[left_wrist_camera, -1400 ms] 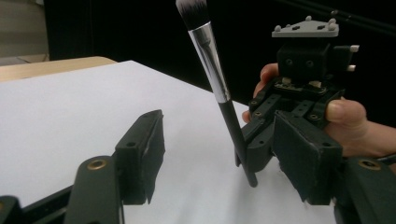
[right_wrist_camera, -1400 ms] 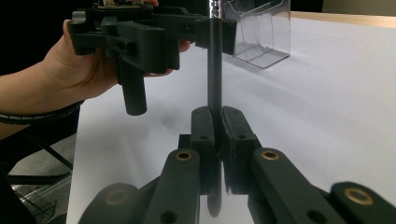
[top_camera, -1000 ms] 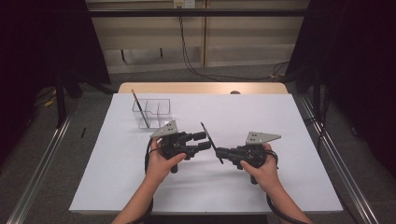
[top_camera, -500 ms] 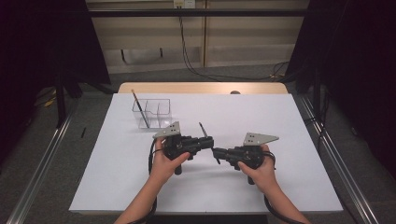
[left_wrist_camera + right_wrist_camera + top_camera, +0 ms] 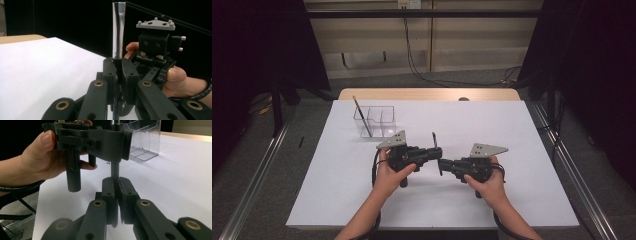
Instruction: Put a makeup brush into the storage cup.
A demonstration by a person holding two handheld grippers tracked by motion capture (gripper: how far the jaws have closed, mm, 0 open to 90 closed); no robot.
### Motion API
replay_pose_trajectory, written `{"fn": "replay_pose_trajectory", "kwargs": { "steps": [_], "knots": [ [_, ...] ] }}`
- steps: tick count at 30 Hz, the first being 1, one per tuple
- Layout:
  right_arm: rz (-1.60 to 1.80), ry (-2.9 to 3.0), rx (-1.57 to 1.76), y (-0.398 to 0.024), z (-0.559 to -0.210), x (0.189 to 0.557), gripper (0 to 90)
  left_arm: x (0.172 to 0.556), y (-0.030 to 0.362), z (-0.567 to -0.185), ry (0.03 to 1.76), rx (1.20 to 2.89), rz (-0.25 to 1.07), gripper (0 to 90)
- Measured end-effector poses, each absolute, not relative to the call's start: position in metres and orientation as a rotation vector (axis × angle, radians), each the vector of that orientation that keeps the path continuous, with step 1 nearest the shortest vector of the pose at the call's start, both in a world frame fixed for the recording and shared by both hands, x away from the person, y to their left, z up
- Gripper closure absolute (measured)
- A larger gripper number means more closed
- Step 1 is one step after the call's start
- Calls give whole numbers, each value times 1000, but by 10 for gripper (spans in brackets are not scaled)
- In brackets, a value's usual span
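A dark pen with a clear upper part stands nearly upright above the white table, held from both sides. My left gripper has just been closing its jaws and is now shut on the pen's lower shaft; in the left gripper view the pen rises from between my left gripper's pads. My right gripper faces it from the right, a little lower. In the right gripper view my right gripper is shut on the pen's dark shaft, under the left hand.
A clear plastic organizer stands at the table's back left with a thin pencil leaning in it. The organizer is also behind the pen in the right gripper view. The floor drops away past the table's edges.
My left gripper's jaws have closed around the pen that the right gripper was holding. The pen now stands more upright. Both hands have stayed about where they were.
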State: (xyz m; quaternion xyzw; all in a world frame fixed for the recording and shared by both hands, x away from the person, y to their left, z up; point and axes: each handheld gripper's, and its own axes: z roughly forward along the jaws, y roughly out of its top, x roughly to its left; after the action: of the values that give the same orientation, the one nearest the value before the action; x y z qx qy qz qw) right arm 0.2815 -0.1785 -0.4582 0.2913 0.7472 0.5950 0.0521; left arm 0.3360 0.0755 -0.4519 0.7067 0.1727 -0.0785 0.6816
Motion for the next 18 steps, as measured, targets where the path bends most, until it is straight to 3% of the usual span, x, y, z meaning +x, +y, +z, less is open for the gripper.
{"fn": "replay_pose_trajectory", "kwargs": {
  "steps": [5, 14, 18],
  "knots": [
    [1822, 2243, 854, -181, -456, 280, 771, 336, 78, -451, 396, 1589, -164, 836],
    [1779, 2228, 821, -193, -455, 277, 490, 336, 85, -448, 407, 1587, -149, 835],
    [1760, 2247, 802, -197, -455, 277, 447, 337, 88, -448, 414, 1585, -146, 833]
  ]
}}
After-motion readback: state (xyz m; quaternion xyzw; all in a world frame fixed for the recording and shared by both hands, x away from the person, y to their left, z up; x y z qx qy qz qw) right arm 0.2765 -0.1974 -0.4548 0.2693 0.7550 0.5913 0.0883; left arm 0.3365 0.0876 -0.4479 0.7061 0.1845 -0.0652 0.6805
